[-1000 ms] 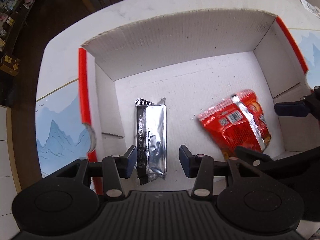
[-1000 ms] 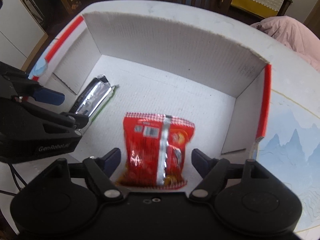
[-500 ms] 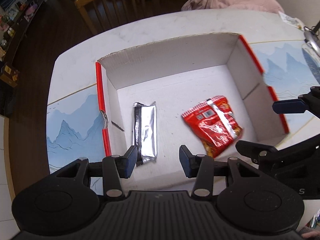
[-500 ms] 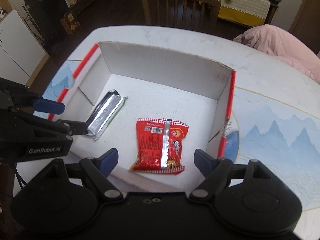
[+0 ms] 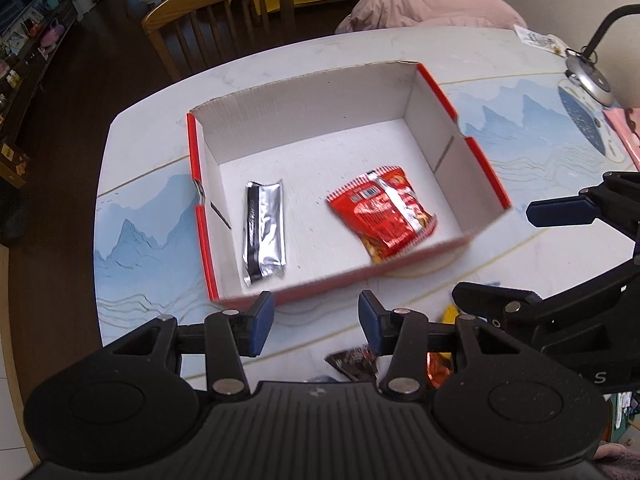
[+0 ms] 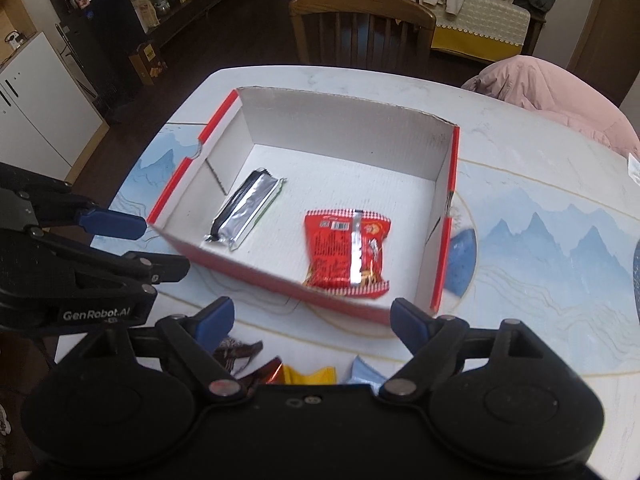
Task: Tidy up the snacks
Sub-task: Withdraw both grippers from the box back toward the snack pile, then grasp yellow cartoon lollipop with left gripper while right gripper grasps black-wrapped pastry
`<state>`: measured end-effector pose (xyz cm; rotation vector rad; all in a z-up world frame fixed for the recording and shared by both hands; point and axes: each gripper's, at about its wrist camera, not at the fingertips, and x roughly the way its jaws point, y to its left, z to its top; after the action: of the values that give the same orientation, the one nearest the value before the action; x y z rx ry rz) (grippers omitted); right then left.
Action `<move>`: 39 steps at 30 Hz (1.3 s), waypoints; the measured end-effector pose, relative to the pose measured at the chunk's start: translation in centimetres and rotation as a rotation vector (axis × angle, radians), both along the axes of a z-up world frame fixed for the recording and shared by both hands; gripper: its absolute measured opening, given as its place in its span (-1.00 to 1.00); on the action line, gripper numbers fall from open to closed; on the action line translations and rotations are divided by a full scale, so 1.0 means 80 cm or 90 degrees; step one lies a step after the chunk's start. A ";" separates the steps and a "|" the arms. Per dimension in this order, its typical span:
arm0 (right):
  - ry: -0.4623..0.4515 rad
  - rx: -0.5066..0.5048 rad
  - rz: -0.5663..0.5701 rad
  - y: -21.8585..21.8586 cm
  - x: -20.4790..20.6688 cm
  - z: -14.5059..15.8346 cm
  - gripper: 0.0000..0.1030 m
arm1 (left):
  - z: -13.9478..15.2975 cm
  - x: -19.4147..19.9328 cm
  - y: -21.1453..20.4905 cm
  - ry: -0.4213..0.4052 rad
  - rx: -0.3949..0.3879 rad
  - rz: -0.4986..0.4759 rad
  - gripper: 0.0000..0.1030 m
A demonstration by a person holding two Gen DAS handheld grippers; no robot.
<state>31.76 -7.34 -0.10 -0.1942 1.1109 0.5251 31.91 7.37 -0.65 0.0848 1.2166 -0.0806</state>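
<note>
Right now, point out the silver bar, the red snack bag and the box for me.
silver bar [image 5: 266,229], left wrist view, middle of its foil face.
red snack bag [image 6: 346,250], right wrist view, centre back seam.
box [image 5: 312,116], left wrist view, inner far wall.

Both wrist views above shared box [image 5: 400,268]

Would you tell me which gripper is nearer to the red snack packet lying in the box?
Right. The right gripper hangs just outside the box's near wall, straight in line with the red snack packet. The left gripper hangs off to the side, lined up with the silver bar instead.
</note>
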 end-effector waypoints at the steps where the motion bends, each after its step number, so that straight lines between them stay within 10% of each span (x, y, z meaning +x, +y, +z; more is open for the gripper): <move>1: -0.001 0.001 -0.001 -0.002 -0.005 0.002 0.66 | 0.001 -0.006 -0.001 -0.001 -0.002 -0.002 -0.12; 39: 0.048 -0.003 -0.048 -0.063 -0.160 -0.090 0.83 | -0.082 -0.177 0.023 0.009 -0.084 0.037 0.40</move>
<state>18.98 -12.36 -7.29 -0.1360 1.1880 0.4656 17.76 9.20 -7.22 -0.0669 1.2245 -0.1107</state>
